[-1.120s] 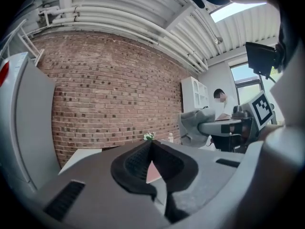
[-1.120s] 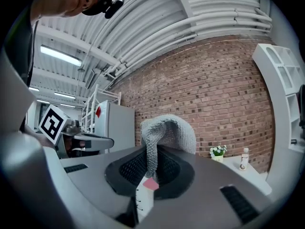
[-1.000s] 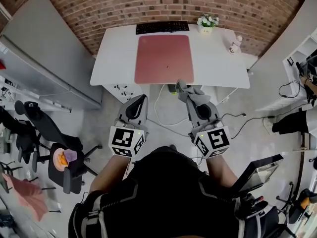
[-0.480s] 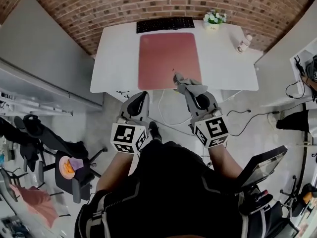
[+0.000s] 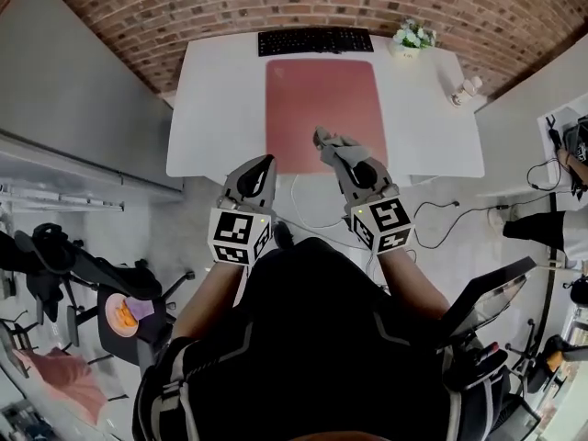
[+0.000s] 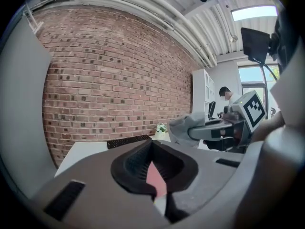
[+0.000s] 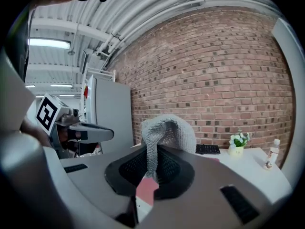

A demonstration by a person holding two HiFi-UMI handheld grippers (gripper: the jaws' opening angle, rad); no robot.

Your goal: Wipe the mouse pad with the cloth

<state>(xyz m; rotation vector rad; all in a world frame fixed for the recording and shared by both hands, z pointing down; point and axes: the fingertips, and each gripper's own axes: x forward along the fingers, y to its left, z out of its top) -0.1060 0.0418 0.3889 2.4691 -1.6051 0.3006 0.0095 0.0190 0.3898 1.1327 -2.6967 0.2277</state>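
I hold the right gripper (image 7: 155, 152) with its jaws clenched on the grey cloth (image 7: 164, 128). A strip of the cloth runs down between the two jaws, and the rest stands up above them in a bunch. In the head view, this bunch lies over the near part of the pink mouse pad (image 5: 317, 99), a little to the right of its middle. I cannot tell if the cloth touches the pad or hangs above it.

The left gripper (image 6: 152, 146) has its jaws pressed together with nothing between them; I only see a bit of the pink pad through the gap below the tips. In the head view, its tip is at the near left corner of the pad, at the front edge of the white worktop (image 5: 216, 99). The two grippers are side by side, near to each other but apart.

The mouse pad lies flat in the middle of the worktop. A black keyboard (image 5: 315, 40) lies just behind it, by the brick wall. A small flower pot (image 5: 414, 35) stands at the far right corner, and a small bottle (image 5: 464, 90) stands near the right edge.
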